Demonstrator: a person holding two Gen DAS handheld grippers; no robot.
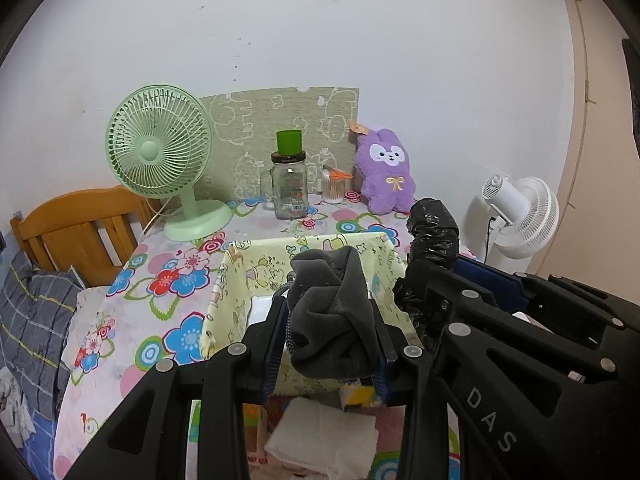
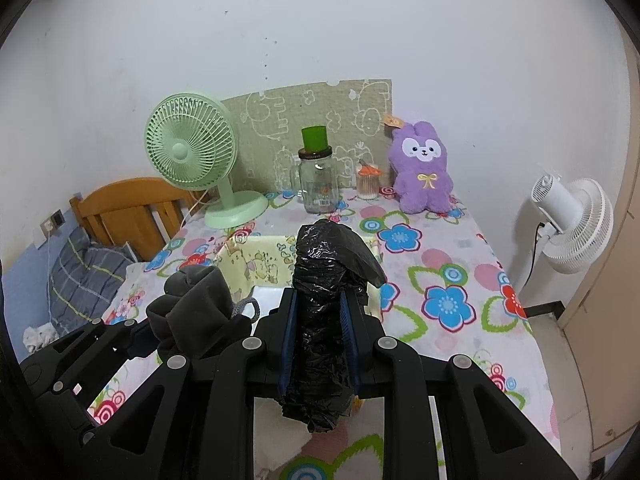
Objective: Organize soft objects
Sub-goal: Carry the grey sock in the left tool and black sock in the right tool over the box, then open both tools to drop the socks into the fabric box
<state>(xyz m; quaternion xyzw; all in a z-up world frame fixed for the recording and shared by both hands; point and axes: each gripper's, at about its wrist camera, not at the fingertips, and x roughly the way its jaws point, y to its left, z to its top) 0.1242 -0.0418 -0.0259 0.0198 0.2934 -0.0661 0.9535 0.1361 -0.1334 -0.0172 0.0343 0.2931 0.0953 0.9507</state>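
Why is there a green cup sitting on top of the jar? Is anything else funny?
The green cup sits on the glass jar, over its lid, an unusual perch, though it stands upright. Nothing looks spilled or broken. The left gripper grips a grey cloth bundle; the right gripper grips a black plastic roll.

The worktop (image 2: 452, 264), under a flowered cloth, carries a yellow fabric box (image 1: 236, 300) just ahead of the hand-held grippers. Well beyond it stand a green fan (image 1: 160, 156), a glass jar (image 1: 289, 188), a tub of cotton swabs (image 1: 334, 189) and a purple plush rabbit (image 1: 386, 172). Folded white cloths (image 1: 320, 440) lie below the left one.
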